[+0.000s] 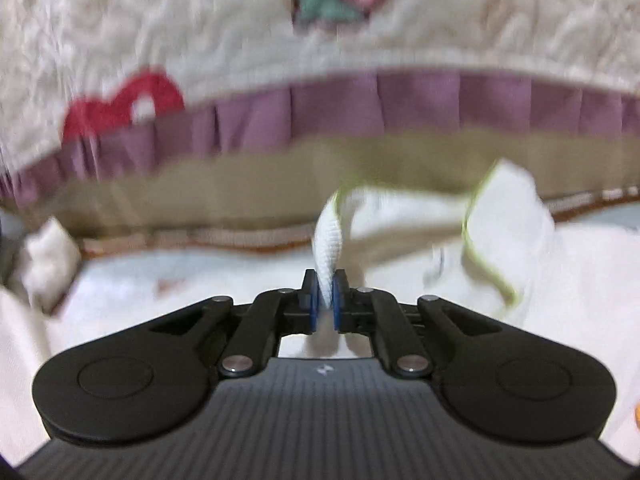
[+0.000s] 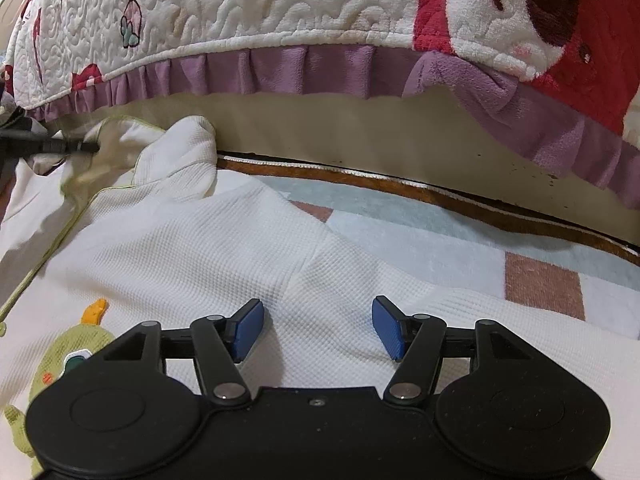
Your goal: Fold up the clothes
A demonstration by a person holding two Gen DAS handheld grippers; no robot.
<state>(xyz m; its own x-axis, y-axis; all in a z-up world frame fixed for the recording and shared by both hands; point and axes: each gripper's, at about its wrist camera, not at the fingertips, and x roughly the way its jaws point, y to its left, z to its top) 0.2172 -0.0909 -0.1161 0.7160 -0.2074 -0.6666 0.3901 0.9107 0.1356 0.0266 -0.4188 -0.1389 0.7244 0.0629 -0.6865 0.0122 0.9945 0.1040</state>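
A white waffle-knit top [image 2: 192, 240] with lime-green piping and a green cartoon patch [image 2: 76, 352] lies spread on a pale checked rug [image 2: 400, 220]. My left gripper [image 1: 325, 300] is shut on a white edge strip of the top [image 1: 330, 236], lifted off the rug; the view is blurred by motion. The top's hood or collar [image 1: 512, 224] bunches to the right of it. My right gripper [image 2: 318, 328] stands open, low over the top's flat fabric, nothing between its blue pads [image 2: 250, 330]. The left gripper's dark tip [image 2: 56, 146] shows at the far left of the right wrist view.
A bed rises just behind the rug, with a cream quilted cover [image 2: 240, 8], a purple frill [image 2: 280, 72] and a red plush cartoon pillow [image 2: 520, 20]. The beige bed base [image 2: 360, 136] and the rug's brown border [image 2: 400, 188] run across the back.
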